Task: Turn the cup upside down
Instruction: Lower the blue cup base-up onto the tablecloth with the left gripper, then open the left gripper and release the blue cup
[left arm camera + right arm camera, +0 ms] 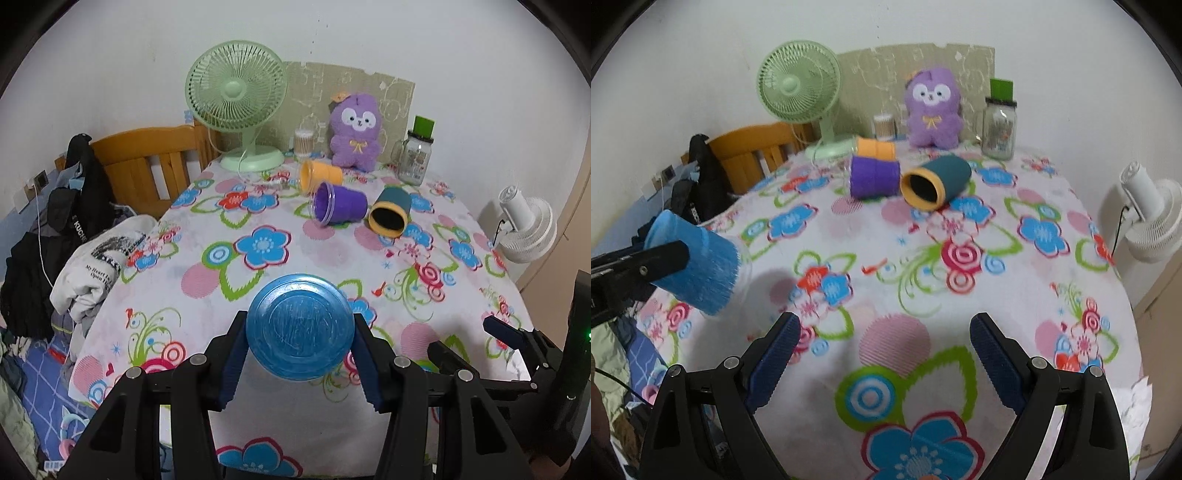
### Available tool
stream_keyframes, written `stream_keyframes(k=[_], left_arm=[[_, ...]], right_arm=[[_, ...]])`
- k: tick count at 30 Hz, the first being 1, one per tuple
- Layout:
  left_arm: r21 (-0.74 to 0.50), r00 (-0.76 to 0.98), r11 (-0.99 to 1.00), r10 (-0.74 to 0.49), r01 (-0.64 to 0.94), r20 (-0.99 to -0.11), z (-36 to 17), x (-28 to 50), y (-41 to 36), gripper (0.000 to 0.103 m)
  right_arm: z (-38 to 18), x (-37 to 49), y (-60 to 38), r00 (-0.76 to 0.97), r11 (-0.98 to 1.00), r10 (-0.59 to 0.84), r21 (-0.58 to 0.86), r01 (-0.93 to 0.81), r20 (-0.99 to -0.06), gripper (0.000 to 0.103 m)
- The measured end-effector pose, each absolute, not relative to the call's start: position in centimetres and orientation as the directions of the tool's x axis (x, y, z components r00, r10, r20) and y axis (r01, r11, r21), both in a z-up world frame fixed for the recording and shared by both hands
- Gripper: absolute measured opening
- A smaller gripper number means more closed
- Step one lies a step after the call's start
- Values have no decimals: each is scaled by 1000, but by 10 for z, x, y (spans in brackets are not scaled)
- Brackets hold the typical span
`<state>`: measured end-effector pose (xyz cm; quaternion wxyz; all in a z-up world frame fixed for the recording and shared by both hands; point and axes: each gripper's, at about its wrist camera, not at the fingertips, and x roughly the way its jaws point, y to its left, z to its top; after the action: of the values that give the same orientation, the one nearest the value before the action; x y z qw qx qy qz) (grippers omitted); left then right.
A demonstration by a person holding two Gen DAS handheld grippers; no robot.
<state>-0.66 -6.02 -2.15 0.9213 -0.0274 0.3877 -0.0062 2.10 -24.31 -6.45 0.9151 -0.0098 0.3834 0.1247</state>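
Clamped between the left gripper (299, 354) fingers, a blue ribbed plastic cup (299, 326) hangs tilted above the floral-clothed bench (207, 266) near its left edge — base toward the camera. Right gripper (884, 332) hovers wide apart, holding nothing. Farther back lie purple (340, 203), orange (319, 175) and teal (391, 212) cups on their sides.

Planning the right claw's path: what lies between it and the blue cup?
Only bare flowered tablecloth, seen in the right wrist view; the right claw is open, and the left claw holds the blue cup.

Left gripper (674, 254) holds tilted blue cup (698, 266); right gripper (884, 325) gapes.
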Motion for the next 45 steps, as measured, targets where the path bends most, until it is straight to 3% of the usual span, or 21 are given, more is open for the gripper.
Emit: stream_keyframes(k=[16,34,45], left_arm=[[-63,692,998,-42,-4,-721,-21,1,-60,69],[-83,694,996,-45,-21,-718,-20,-3,-50,73],[-108,724,993,-42,-45,-689,-9,-8,-38,73]], right_arm=[[-61,25,-239,673,972,202,61,-227,-712,95],[-55,26,-229,677,973,191,44,-228,-711,95],[-23,26,-218,728,974,182,21,-224,-661,95]])
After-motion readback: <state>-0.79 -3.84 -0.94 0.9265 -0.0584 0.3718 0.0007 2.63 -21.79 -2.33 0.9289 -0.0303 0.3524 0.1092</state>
